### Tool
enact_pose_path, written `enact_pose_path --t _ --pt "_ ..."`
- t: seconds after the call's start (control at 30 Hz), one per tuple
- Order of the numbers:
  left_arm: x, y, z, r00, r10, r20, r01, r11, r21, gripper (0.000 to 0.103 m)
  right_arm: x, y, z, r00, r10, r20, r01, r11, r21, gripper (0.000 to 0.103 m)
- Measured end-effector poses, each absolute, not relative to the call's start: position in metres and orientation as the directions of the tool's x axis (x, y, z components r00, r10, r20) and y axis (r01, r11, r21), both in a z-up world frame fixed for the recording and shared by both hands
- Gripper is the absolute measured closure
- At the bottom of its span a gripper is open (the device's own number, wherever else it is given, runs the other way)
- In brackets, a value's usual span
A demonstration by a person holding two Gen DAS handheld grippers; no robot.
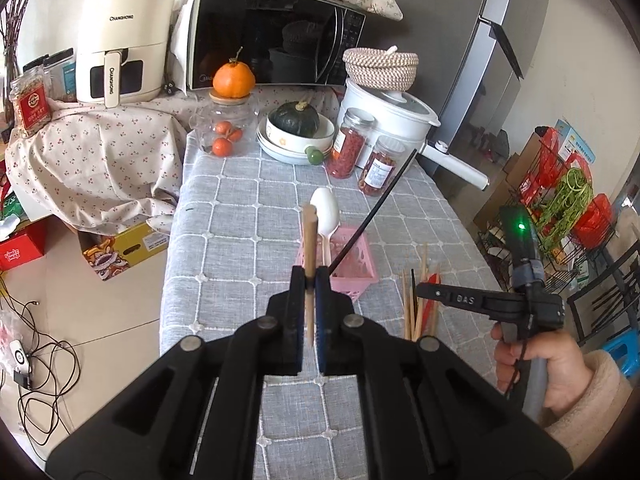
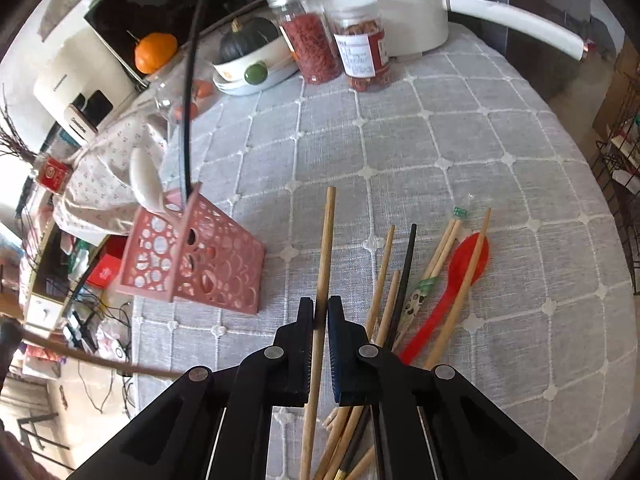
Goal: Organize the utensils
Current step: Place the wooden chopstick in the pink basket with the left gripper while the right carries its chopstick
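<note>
While its long axis runs up and away from the camera, a plain wooden chopstick (image 2: 322, 280) is clamped in the right gripper (image 2: 320, 312). Another pale wooden chopstick (image 1: 309, 256) is pinched upright by the left gripper (image 1: 310, 280). Beyond, a pink basket (image 1: 352, 268) holds a white spoon (image 1: 326, 216) and a black chopstick (image 1: 376, 208).

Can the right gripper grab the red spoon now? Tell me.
Probably not yet. The right gripper is shut on a wooden chopstick, so its fingers are taken. The red spoon also lies under loose chopsticks crossing it.
</note>
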State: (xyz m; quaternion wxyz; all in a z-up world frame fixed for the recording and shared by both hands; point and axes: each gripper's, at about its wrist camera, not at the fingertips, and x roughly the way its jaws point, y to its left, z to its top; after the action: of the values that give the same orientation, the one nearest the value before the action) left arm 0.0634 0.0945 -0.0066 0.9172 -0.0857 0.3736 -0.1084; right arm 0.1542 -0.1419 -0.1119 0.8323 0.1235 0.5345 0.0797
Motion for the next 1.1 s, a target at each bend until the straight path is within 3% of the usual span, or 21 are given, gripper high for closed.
enact_pose_path --t 0.6,1.1 --pt "0.053 0.083 0.049 0.866 -0.289 -0.408 0.178 0.941 -0.288 0.098 0.076 -0.198 0.007 0.689 0.357 -0.631 -0.110 0.912 0.395 0.097" --pt "0.099 0.045 0.008 0.801 -0.237 -0.550 0.144 0.968 -0.206 0.098 0.076 -0.198 0.009 0.684 0.376 -0.625 -0.135 0.908 0.398 0.097"
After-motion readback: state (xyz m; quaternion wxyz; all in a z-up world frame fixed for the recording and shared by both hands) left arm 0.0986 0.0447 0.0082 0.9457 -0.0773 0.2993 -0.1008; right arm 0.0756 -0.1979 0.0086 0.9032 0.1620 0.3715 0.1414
